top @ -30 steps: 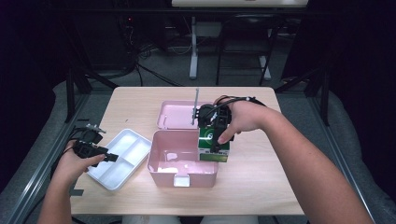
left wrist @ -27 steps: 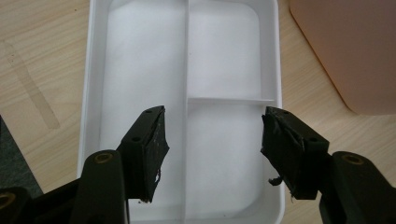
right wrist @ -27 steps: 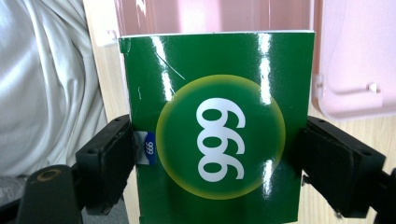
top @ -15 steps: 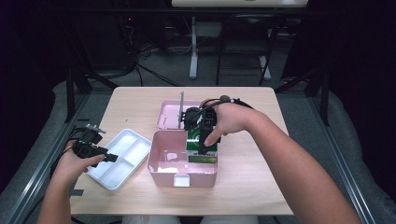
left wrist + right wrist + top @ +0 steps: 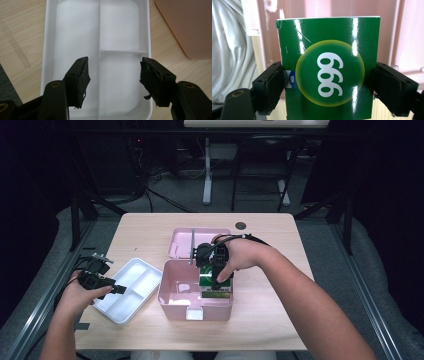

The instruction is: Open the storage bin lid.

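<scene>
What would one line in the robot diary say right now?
right gripper: shut on green box | green box: inside pink case | left gripper: open over white tray

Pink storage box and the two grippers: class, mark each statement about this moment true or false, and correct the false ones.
1. The right gripper grips a green box marked 999. True.
2. The green box is inside the white tray. False: it is in the pink box.
3. The left gripper is open above the white tray. True.
4. The pink lid covers the pink box. False: it lies flat on the table behind the box.
5. The white tray holds several items. False: its compartments look bare.
</scene>
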`<control>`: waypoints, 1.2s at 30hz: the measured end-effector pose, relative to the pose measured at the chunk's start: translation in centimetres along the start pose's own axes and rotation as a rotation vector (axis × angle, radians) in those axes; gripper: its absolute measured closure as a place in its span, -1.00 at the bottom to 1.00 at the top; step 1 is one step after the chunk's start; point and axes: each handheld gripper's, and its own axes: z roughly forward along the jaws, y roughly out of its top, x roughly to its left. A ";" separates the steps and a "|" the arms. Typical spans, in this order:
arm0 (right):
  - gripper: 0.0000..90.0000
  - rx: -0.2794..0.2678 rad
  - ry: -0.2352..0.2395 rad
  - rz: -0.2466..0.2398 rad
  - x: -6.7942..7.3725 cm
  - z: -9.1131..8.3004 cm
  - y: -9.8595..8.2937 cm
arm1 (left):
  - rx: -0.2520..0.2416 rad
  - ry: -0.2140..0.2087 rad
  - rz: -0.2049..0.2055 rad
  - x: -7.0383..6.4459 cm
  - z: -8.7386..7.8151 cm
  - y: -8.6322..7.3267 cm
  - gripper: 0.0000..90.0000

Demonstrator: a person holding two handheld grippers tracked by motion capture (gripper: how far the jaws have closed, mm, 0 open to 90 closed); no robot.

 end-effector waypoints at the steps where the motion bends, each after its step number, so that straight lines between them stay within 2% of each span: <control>1: -0.65 0.000 0.000 0.000 0.0 0.0 0.0 | 0.000 0.000 0.000 0.0 0.0 0.0 -0.11; 8: -0.66 0.002 -0.008 -0.003 -0.3 2.5 -0.2 | 0.006 0.000 0.002 -0.1 0.1 0.0 -0.11; 18: -0.66 0.022 -0.003 0.020 -0.5 4.7 -0.6 | 0.014 0.001 0.006 -0.1 0.3 0.0 -0.11; 29: -0.67 0.024 -0.013 0.024 -0.7 5.8 -0.6 | 0.016 0.002 0.003 -0.2 0.4 0.0 -0.11; 36: -0.67 0.035 0.001 0.026 -0.8 6.3 -0.6 | 0.016 0.003 0.004 -0.2 0.4 0.0 -0.11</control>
